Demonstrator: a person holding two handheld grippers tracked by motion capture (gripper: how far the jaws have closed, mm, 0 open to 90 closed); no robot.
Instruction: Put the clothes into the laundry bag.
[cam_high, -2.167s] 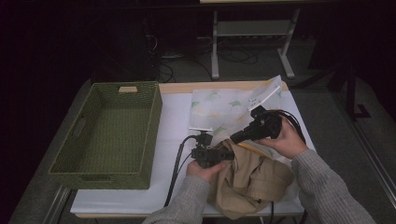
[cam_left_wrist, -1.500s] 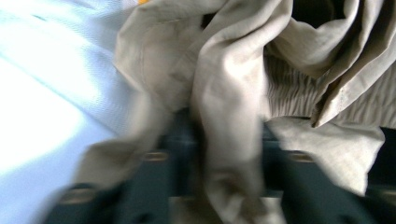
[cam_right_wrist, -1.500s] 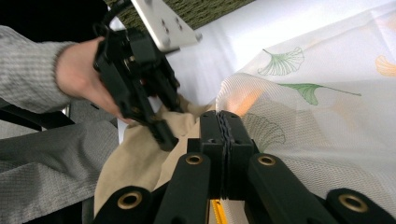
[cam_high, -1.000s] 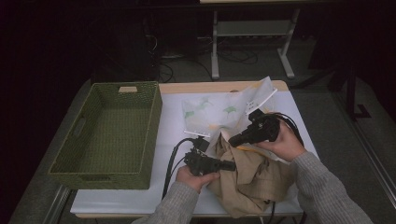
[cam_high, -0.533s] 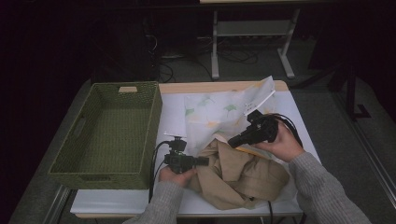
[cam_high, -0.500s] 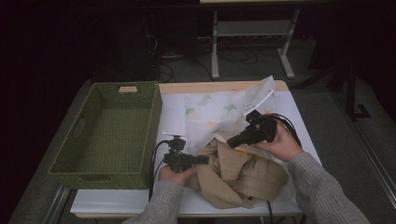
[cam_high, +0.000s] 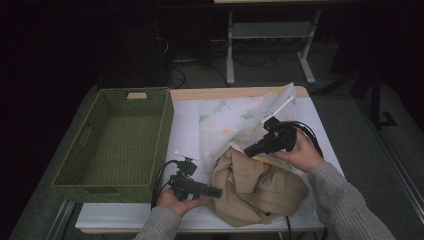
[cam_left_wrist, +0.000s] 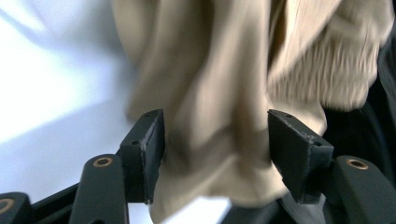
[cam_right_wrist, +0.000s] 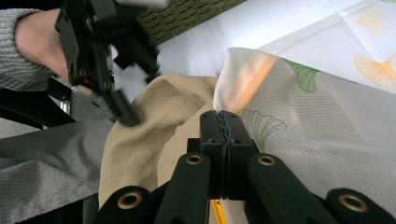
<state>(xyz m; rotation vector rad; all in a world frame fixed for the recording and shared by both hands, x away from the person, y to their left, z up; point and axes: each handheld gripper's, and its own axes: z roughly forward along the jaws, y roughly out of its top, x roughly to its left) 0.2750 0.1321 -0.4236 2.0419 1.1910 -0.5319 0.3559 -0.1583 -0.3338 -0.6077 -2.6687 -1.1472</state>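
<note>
Tan garment (cam_high: 255, 187) sits between open left jaws; right jaws pinch leaf-print cloth (cam_high: 235, 120) beside basket (cam_high: 112, 142).

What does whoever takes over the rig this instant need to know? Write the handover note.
Left gripper: open, jaws on either side of a fold of the tan garment, not yet closed on it.
Right gripper: shut, at the raised edge of the leaf-print cloth; I cannot tell whether it is pinching the cloth.
Things: the garment lies bunched at the near edge of the table, overlapping the cloth. The green basket on the left is empty.
Done: nothing folded or binned.
Left: probably gripping the garment and sorting both fabrics.
</note>
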